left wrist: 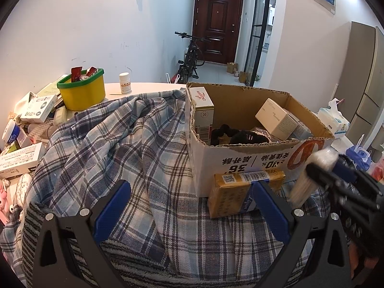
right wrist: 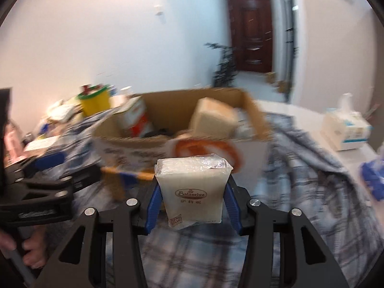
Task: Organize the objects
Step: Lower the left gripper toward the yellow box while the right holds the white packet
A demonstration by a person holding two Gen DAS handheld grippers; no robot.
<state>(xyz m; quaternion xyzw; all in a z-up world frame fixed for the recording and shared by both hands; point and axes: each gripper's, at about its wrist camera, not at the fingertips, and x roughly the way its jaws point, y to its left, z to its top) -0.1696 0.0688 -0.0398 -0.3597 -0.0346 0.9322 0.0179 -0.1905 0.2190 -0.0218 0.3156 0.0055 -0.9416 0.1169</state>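
Observation:
My right gripper (right wrist: 192,192) is shut on a white Saizeriya napkin pack (right wrist: 193,189) in clear wrap and holds it in front of the open cardboard box (right wrist: 134,146). In the left wrist view the same pack (left wrist: 309,175) and right gripper (left wrist: 336,180) show at the right, near the box (left wrist: 240,158). My left gripper (left wrist: 192,192) is open over the plaid cloth (left wrist: 108,144). A yellow packet (left wrist: 230,196) lies just ahead of its right finger (left wrist: 268,206), against the box front. The box holds several cartons and a black item.
A yellow tub with a green rim (left wrist: 82,90) and a white pill bottle (left wrist: 125,82) stand at the back left. Several medicine boxes (left wrist: 19,158) crowd the left edge. A tissue pack in a bag (left wrist: 334,120) sits right of the box.

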